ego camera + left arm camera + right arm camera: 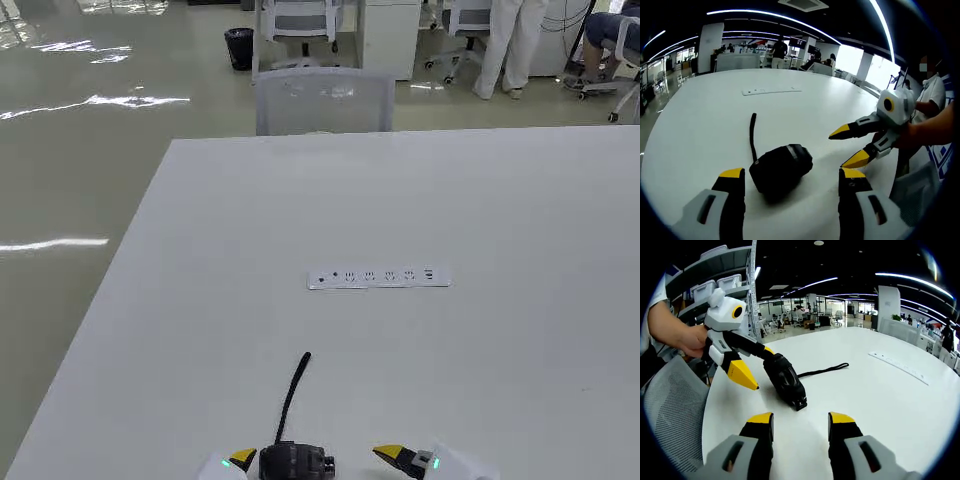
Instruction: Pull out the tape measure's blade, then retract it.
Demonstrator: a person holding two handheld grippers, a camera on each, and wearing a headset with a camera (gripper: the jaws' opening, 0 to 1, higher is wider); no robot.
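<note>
Here, at the near edge of a white counter: black tape measure lying with wrist strap trailing toward a power strip, framed by the left gripper, fingers wide apart, right gripper just beside, fingers likewise apart, empty.

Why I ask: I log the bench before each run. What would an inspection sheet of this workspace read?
Surface: white table, plain.
Job's things: black tape measure at the near edge, its strap trailing away; no blade seen out.
Clutter: white power strip mid-table.
Grippers: left hand-held gripper open, jaws either side of the tape measure; right hand-held gripper open, beside it.
Cables: nothing seen.
Surroundings: grey chair at the far edge, black bin, a person standing beyond.
</note>
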